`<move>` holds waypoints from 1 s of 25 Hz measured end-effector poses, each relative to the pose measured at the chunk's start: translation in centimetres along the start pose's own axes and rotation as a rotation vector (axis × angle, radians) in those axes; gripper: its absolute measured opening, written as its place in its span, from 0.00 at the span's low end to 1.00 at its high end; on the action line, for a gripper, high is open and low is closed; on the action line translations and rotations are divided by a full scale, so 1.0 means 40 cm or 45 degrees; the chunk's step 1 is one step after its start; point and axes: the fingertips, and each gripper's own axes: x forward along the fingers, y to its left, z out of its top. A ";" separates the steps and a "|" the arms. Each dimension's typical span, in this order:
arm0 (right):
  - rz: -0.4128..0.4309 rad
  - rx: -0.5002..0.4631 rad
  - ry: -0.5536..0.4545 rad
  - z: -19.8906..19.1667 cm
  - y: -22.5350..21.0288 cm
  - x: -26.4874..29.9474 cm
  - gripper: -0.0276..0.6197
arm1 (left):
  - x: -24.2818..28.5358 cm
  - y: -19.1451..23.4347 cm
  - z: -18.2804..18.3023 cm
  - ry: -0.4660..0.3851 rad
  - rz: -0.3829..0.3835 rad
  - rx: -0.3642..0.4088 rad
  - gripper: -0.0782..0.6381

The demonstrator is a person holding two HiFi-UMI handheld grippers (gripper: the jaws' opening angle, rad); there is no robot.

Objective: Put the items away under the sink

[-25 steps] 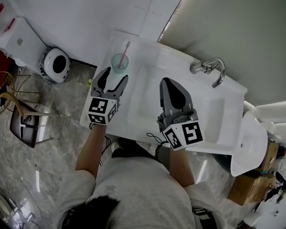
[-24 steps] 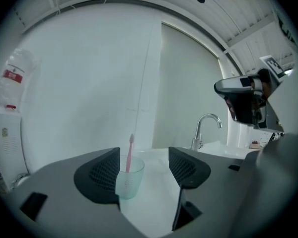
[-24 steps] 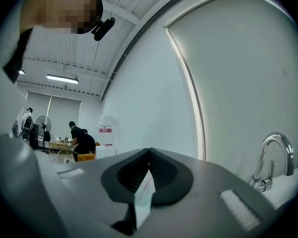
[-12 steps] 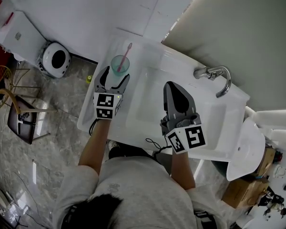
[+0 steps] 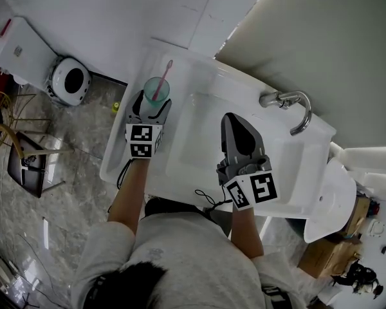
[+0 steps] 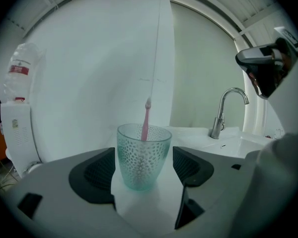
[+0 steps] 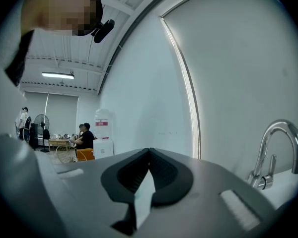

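On the white worktop (image 5: pixel 183 69) to the left of the basin (image 5: pixel 193 137), in the upper middle of the head view, stands a translucent teal cup (image 5: pixel 156 89) with a dimpled wall. It is upright, and a pink toothbrush (image 5: pixel 163 77) leans in it, head up. The left tool (image 5: pixel 150 103) reaches in from below the cup in the frame and points at it. Its jaws have just been opening and now stand wide. In the left gripper view the cup sits on the worktop between the two dark pads (image 6: pixel 97 170), filling most of the gap. The pads flank it closely on both sides but do not clamp it, and the toothbrush rises above the rim against the white wall. The right tool (image 5: pixel 239 131) hangs over the basin at the frame's centre, well apart from the cup. Its jaws are narrowed to a closed point; in the right gripper view the tips meet and nothing lies between them. A chrome faucet (image 5: pixel 288 102) curves over the basin's far edge at right of centre, and it also shows at the right in both gripper views. A water dispenser (image 6: pixel 19 113) with its bottle stands at the left edge of the left gripper view. The floor (image 5: pixel 83 147) at the left of the head view is grey marble.
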 end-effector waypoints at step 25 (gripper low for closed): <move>-0.004 0.003 -0.004 -0.003 -0.007 -0.022 0.06 | -0.034 -0.051 0.094 -0.124 -0.095 0.088 0.59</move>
